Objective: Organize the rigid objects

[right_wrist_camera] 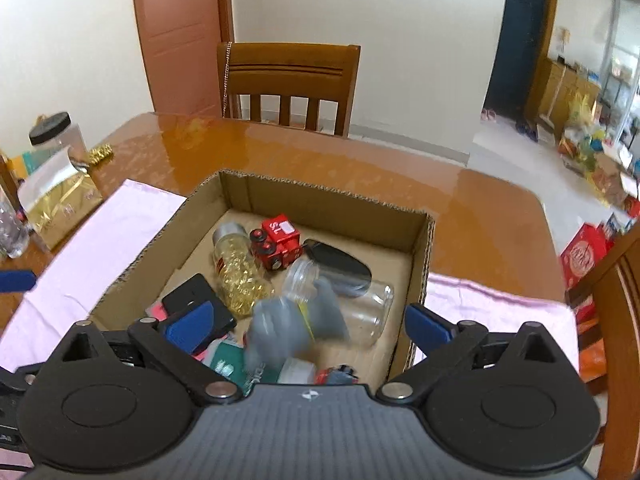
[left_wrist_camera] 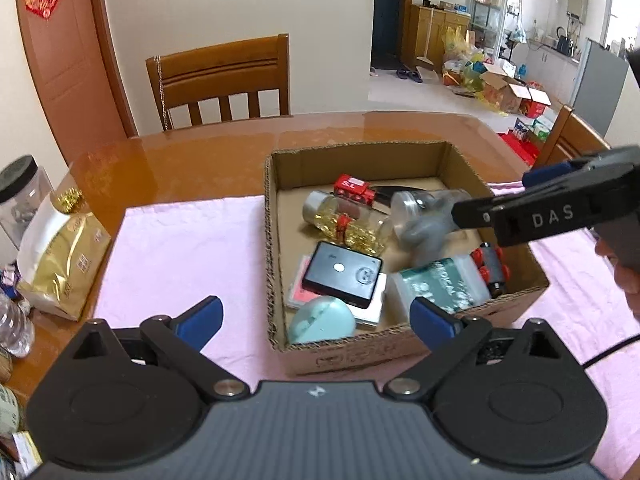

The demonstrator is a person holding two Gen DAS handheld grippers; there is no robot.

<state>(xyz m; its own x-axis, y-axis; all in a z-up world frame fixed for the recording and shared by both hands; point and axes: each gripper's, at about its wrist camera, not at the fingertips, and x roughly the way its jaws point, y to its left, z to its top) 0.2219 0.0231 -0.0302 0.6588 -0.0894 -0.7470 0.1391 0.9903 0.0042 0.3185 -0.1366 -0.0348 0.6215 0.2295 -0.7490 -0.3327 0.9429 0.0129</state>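
Note:
An open cardboard box (left_wrist_camera: 276, 248) stands on a pink cloth (left_wrist_camera: 180, 248). Inside lie a red toy train (left_wrist_camera: 354, 191), a bottle of yellow capsules (left_wrist_camera: 344, 222), a black flat device (left_wrist_camera: 342, 274), a teal egg-shaped thing (left_wrist_camera: 322, 320), a green-labelled jar (left_wrist_camera: 438, 284) and a clear jar (right_wrist_camera: 372, 308). A grey object (right_wrist_camera: 296, 320) shows blurred over the box, touching neither pad of my right gripper (right_wrist_camera: 308, 324), which is open just above it. My left gripper (left_wrist_camera: 318, 318) is open over the box's near wall with nothing in it.
A gold bag (left_wrist_camera: 60, 264) and a black-lidded jar (left_wrist_camera: 20, 188) stand at the table's left edge. A wooden chair (left_wrist_camera: 220, 76) faces the far side. My right gripper (left_wrist_camera: 492, 196) reaches in from the right. A hand (left_wrist_camera: 624, 272) shows at the right edge.

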